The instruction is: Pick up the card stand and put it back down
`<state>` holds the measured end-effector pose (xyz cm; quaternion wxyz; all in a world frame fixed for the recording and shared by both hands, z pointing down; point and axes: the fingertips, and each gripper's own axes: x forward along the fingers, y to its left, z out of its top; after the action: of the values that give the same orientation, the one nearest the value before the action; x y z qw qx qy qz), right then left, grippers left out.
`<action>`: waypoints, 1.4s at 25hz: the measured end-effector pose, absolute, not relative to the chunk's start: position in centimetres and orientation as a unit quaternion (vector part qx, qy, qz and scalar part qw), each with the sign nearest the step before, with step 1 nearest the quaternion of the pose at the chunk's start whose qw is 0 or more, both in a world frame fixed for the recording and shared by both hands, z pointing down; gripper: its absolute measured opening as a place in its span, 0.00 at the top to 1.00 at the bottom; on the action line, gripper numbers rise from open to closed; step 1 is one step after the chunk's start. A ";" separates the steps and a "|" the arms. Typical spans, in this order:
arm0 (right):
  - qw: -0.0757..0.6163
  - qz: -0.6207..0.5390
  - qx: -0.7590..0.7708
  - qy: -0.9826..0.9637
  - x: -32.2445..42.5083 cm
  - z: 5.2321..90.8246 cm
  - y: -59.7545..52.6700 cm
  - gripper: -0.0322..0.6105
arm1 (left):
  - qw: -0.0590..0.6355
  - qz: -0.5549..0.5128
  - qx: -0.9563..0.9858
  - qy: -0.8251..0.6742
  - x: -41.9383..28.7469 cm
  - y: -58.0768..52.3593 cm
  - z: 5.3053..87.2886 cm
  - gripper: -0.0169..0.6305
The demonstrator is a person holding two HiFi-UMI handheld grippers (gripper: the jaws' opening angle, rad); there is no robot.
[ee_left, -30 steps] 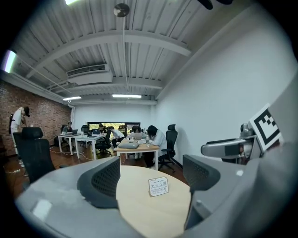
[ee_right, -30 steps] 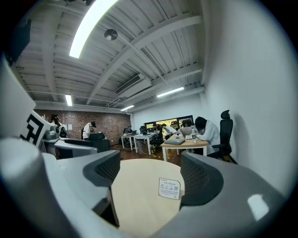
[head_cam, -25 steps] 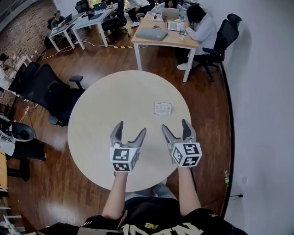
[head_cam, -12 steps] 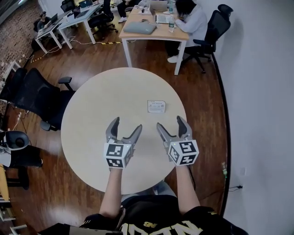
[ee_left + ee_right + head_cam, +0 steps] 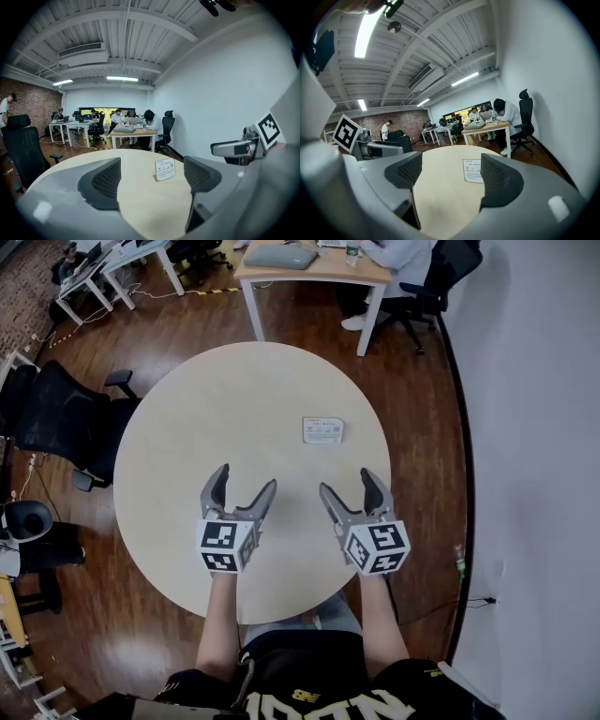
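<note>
A small white card stand (image 5: pixel 323 429) stands upright on the round beige table (image 5: pixel 187 418), right of its middle. Both grippers hover over the table's near half, well short of the stand. My left gripper (image 5: pixel 244 479) is open and empty. My right gripper (image 5: pixel 348 483) is also open; its jaws have just been closing a little, with nothing between them. The left gripper view puts the card stand (image 5: pixel 165 169) far ahead between the jaws, slightly right. The right gripper view has the card stand (image 5: pixel 473 170) ahead, next to the right fingertip (image 5: pixel 494 174).
Black office chairs (image 5: pixel 56 418) stand left of the table. A wooden desk (image 5: pixel 309 263) with a seated person (image 5: pixel 398 254) is behind it. A white wall (image 5: pixel 534 427) runs along the right. The table's near edge (image 5: pixel 281 610) lies just under my forearms.
Both grippers have sunk toward the table and sit lower in the head view. The right jaws stand slightly narrower. The card stand has stayed put.
</note>
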<state>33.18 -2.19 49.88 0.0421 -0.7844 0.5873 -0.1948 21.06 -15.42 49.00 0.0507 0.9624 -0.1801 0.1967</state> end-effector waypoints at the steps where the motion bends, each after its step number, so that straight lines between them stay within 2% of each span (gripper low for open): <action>1: 0.042 -0.202 -0.783 0.587 32.8 50.4 -2.2 0.33 | 0.055 0.205 0.961 -0.177 20.8 -15.3 49.8 0.32; 16: 0.037 -0.252 -0.760 0.597 30.7 56.4 -3.7 0.34 | 0.070 0.256 0.958 -0.109 20.9 -17.1 58.1 0.32; 31: 0.021 -0.259 -0.771 0.582 35.0 60.4 -2.3 0.35 | -0.080 0.327 0.939 0.073 25.7 -27.8 56.8 0.32; 35: 0.029 -0.253 -0.773 0.581 36.1 60.4 -3.2 0.35 | -0.109 0.336 0.925 0.142 28.1 -29.8 57.0 0.22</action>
<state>36.08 -3.22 60.36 0.0293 -0.7731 0.5808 -0.2532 28.06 -29.81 56.96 -0.1095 0.9246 0.1415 0.3364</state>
